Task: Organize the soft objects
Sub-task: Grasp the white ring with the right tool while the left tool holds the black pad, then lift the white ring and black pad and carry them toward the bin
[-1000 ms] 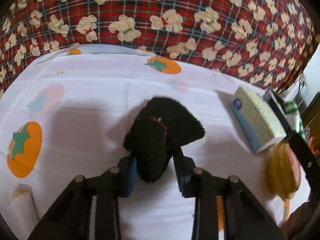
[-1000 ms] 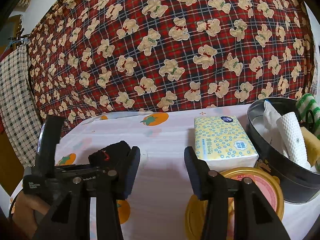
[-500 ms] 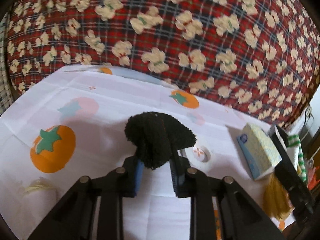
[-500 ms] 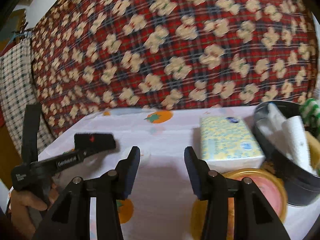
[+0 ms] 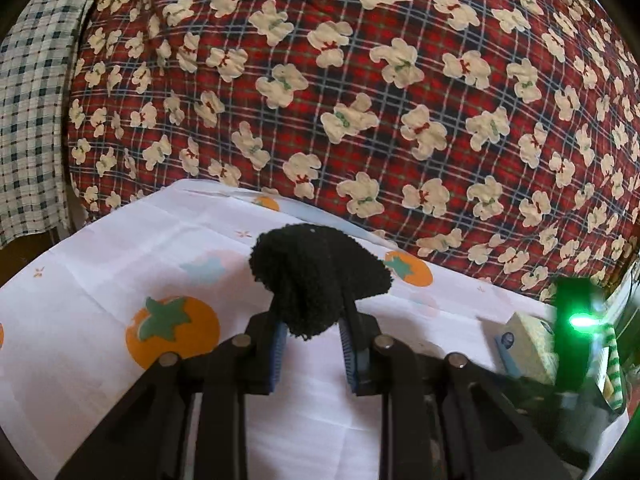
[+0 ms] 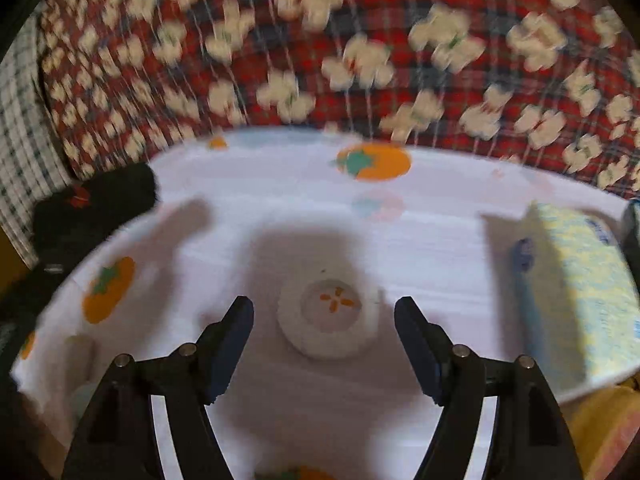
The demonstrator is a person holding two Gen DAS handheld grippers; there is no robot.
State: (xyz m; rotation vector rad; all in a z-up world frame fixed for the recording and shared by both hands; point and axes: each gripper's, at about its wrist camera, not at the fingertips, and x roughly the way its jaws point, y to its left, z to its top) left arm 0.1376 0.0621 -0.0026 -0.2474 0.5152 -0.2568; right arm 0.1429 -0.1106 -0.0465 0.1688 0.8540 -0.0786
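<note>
My left gripper [image 5: 313,332] is shut on a black fuzzy sock [image 5: 318,276] and holds it above the white tablecloth [image 5: 100,264]. In the right wrist view the sock [image 6: 96,204] shows at the far left, held off the table. My right gripper [image 6: 324,320] is open and low over the cloth, with a small white round roll [image 6: 329,318] lying between its fingers. I cannot tell if the fingers touch it. The right wrist view is blurred.
A yellow-patterned tissue pack [image 6: 584,292] lies to the right, also seen in the left wrist view [image 5: 528,340]. A striped green cloth [image 5: 612,364] sits at the far right. A red teddy-bear blanket [image 5: 360,80] hangs behind the table. A yellow lid [image 6: 608,428] is at bottom right.
My left gripper has lifted the black sock up off the cloth. My right gripper has swung down and left, from near the tissue pack and bowl, to straddle the white roll.
</note>
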